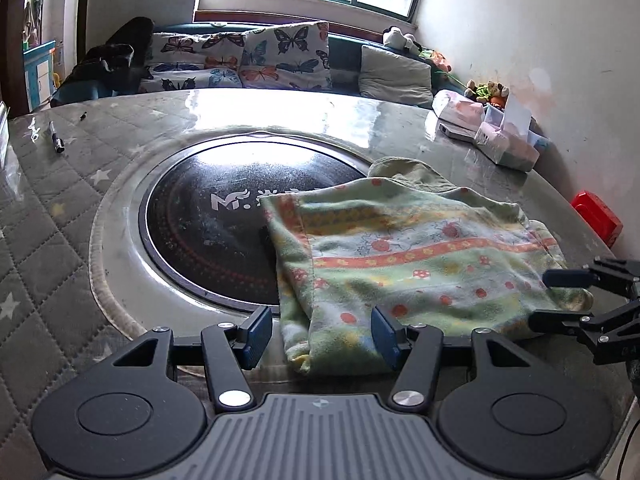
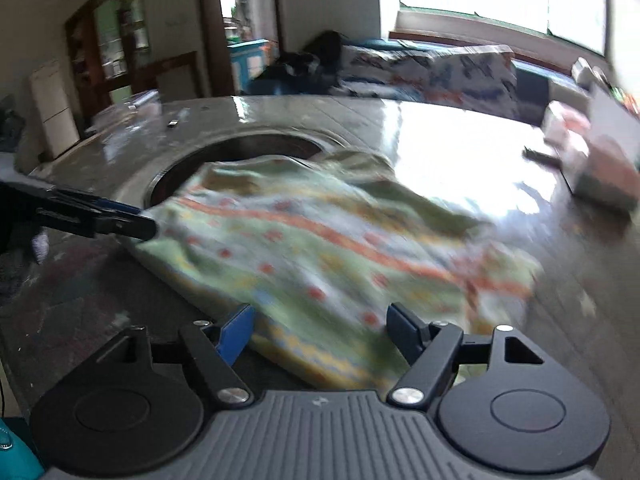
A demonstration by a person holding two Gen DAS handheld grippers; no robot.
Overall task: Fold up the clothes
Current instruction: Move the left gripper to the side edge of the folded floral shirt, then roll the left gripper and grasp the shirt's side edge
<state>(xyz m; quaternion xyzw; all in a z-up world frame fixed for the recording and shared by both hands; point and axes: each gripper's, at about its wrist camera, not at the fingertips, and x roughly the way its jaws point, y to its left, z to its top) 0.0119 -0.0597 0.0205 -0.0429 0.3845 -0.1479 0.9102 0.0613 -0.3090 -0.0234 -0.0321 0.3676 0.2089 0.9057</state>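
A green towel-like garment (image 1: 400, 256) with orange stripes and red dots lies folded on the table, partly over a round black plate. My left gripper (image 1: 320, 336) is open at its near left corner. The fabric lies between the blue pads and a gap shows at the left pad (image 1: 258, 334). My right gripper (image 1: 560, 299) comes in from the right edge, open, with the garment's right corner between its black fingers. In the blurred right wrist view the garment (image 2: 320, 248) lies between the spread fingers of the right gripper (image 2: 320, 334). The left gripper (image 2: 136, 220) is at its far left corner.
The round black plate (image 1: 208, 224) sits sunk in the quilted grey table (image 1: 60, 208). A pen (image 1: 56, 142) lies far left. Tissue boxes (image 1: 504, 144) and a red box (image 1: 596, 216) stand by the right wall. A sofa with butterfly cushions (image 1: 260, 60) is behind the table.
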